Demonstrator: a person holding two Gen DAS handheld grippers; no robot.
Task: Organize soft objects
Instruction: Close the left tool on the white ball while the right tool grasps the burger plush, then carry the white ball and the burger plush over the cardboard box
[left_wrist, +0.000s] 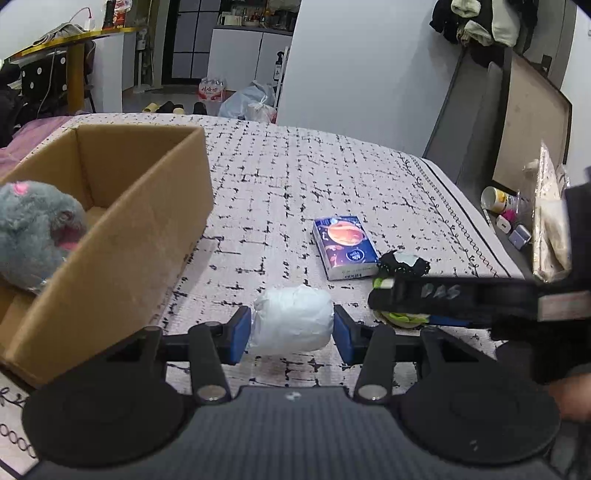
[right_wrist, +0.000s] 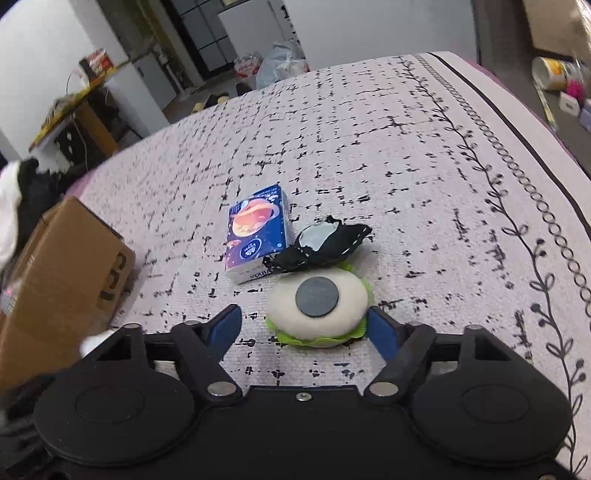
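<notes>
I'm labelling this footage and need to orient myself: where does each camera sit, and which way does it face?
Left wrist: on the left gripper, looking down over a bed at a white wrapped roll; the right gripper crosses the view.
Right wrist: on the right gripper, above a round plush toy.
Shared: tissue pack, cardboard box.

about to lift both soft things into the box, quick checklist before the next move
1. Left claw pads on the white bundle: ok, both touch it.
2. Right claw around the burger plush: not ok, left pad stands apart.
3. Black cloth clear of the burger plush: not ok, it overlaps its far edge.
4. Cardboard box open: ok.
5. Room in the box beside the grey plush: cannot tell.
</notes>
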